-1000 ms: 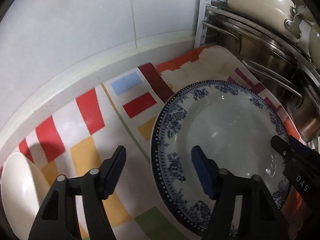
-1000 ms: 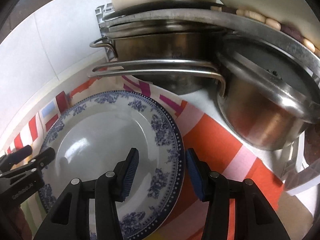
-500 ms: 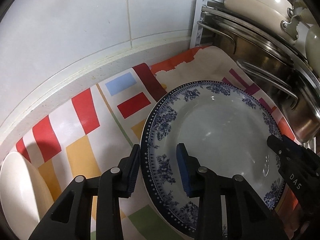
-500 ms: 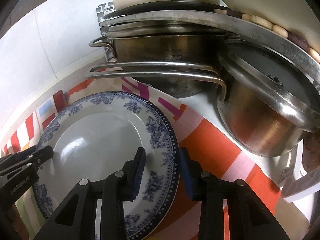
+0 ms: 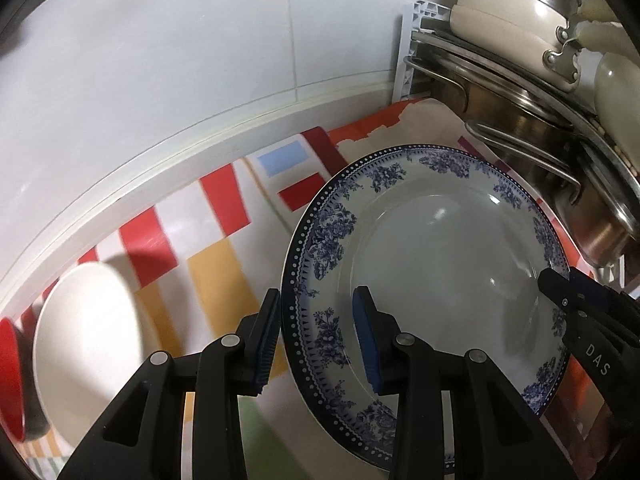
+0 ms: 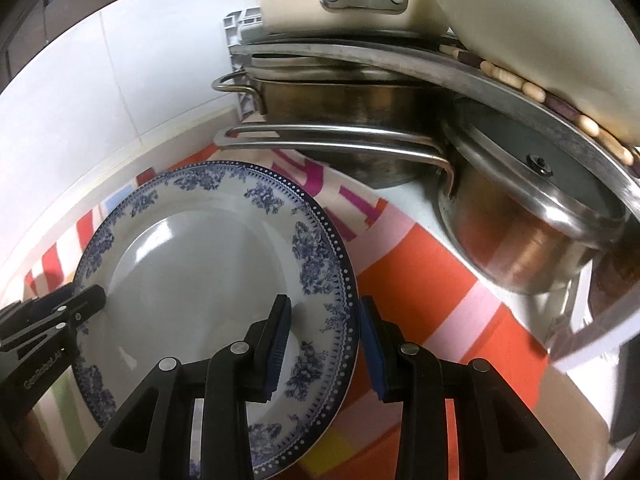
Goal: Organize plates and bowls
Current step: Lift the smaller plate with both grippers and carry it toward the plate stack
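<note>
Left wrist view: the left tongs (image 5: 316,336), having just closed, clamp the left rim of the blue-patterned plate (image 5: 436,248) at centre right; a white bowl (image 5: 84,336) sits lower left.

Right wrist view: the right tongs (image 6: 325,346) likewise clamp the plate's (image 6: 208,276) right rim, steel pots (image 6: 520,240) upper right.

Steel pots (image 6: 520,240) under a metal shelf (image 6: 440,68), cream pan (image 5: 508,12), colourful striped cloth (image 5: 224,248), white tiled wall (image 5: 180,60)
</note>
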Available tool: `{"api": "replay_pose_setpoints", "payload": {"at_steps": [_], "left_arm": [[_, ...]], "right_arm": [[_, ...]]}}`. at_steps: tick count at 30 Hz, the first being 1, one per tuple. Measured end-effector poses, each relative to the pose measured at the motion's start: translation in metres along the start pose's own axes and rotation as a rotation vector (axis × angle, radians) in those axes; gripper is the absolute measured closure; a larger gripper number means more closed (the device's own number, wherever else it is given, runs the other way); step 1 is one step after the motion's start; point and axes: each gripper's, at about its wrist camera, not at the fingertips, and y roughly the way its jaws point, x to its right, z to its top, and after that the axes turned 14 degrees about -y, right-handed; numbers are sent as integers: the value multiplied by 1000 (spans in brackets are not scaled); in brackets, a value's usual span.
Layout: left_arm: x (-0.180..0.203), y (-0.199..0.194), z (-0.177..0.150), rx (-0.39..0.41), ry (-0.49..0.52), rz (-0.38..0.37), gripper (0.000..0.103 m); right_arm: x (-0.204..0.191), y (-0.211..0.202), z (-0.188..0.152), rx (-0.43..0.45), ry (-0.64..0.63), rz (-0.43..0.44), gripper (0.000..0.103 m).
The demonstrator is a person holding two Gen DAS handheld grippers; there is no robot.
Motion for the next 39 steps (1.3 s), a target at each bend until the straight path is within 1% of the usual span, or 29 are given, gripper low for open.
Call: {"api": "replay_pose_setpoints", "payload": {"at_steps": [4,7,14,18,27,33,39], "left_arm": [[-8,-22,-6,7,-22,5,67],[-13,-41,-11,14,-32,8,67],[-28,-89,-23,59,-71,25,67],[-45,-109,-35,67,-105,35,67],[-89,-160,-69,114,-165,72,67],[-116,-183,-89,141,-193,99,67],[-145,-204,-110,146,-230,118,67]], "right_arm": [[-5,-15,-2,-10,1,12,67],[-10,-33,-2,-5,-7,15,67],[-23,-74,-8,14,-28,33,67],[-34,-99,-12,34,-51,44,67],[-66,-146,-28,70,-111,78,67],[-91,-174,-45,84,-147,102,67],[-117,-194,-58,93,-186,122,67]]}}
